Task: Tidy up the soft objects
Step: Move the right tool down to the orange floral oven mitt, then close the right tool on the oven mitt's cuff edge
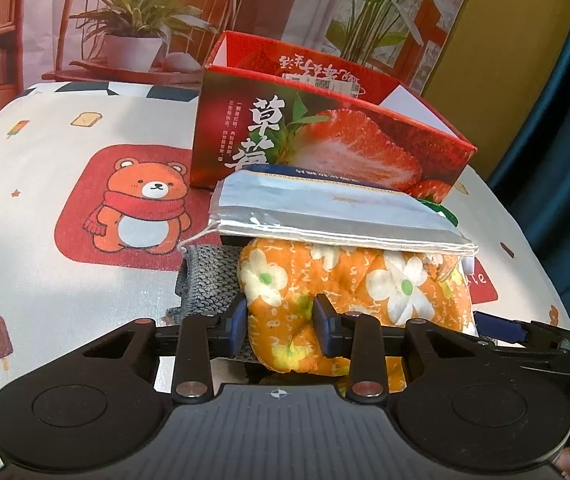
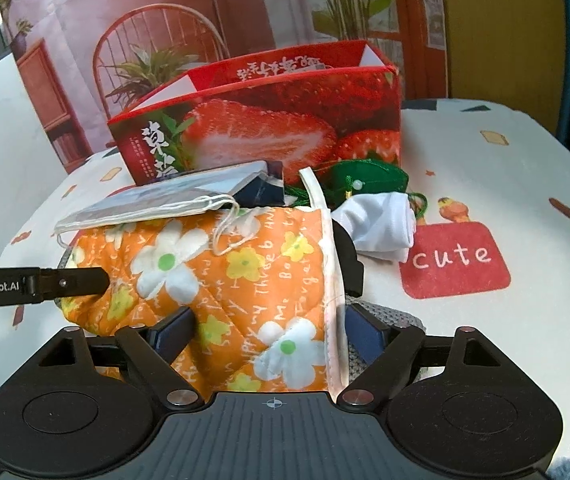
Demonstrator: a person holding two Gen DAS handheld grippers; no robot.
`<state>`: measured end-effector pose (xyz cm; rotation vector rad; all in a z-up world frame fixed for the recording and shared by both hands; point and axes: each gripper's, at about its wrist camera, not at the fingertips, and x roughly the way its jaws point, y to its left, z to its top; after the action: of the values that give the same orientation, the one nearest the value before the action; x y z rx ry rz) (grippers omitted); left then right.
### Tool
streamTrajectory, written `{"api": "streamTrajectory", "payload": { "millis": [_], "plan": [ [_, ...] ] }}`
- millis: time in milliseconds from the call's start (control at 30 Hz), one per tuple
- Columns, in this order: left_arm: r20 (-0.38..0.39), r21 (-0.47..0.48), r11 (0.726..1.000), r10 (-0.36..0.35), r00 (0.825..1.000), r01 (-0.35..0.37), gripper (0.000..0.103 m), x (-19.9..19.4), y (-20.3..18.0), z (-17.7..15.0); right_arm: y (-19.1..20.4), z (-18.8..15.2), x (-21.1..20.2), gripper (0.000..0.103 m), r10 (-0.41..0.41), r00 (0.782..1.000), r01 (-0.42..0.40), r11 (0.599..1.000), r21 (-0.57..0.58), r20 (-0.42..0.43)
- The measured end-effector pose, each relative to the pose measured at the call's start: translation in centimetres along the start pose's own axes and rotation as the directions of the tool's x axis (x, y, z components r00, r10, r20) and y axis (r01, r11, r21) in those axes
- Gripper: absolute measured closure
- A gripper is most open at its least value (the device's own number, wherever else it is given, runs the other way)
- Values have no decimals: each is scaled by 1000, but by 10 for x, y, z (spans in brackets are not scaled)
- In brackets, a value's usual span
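Observation:
An orange quilted mitt with white and yellow flowers [image 1: 325, 280] [image 2: 225, 272] lies in front of the open red strawberry box [image 1: 325, 140] [image 2: 265, 128]. A silver-blue packet with white strings [image 1: 325, 216] [image 2: 157, 200] rests on top of the mitt. My left gripper [image 1: 281, 320] is shut on a bunched end of the mitt, and one of its fingers [image 2: 77, 280] shows at the left of the right wrist view. My right gripper [image 2: 271, 332] straddles the mitt's white-trimmed cuff end. It is open, with a small gap at the right pad.
A grey knitted piece [image 1: 209, 276] [image 2: 389, 316] lies under the mitt. A green felt item [image 2: 369, 180] and a rolled white cloth [image 2: 381, 220] sit to the right of the mitt, near the box. The tablecloth [image 1: 85, 280] has bear and "cute" prints.

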<state>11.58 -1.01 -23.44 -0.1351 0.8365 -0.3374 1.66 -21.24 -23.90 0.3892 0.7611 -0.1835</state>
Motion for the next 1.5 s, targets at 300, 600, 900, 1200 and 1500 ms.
{"api": "streamTrajectory", "payload": {
  "millis": [300,600,900,1200,1500],
  "plan": [
    [7,11,1000,-5,1000,5,69,-4,1,-2,9,1,-9,40,10,999,-9,999,-34,36],
    [60,61,998,-11,998,7,85,-16,-6,-2,8,6,-27,79,36,992,-31,999,-44,119],
    [23,38,999,-12,1000,11,85,-9,1,-2,9,4,-23,90,63,993,-59,997,-49,100],
    [-1,18,1000,-15,1000,15,84,-4,3,-4,7,3,-19,86,64,994,-61,998,-32,84],
    [-16,17,1000,-5,1000,6,83,0,3,-4,-8,2,-12,53,-8,998,5,999,49,69]
  ]
}}
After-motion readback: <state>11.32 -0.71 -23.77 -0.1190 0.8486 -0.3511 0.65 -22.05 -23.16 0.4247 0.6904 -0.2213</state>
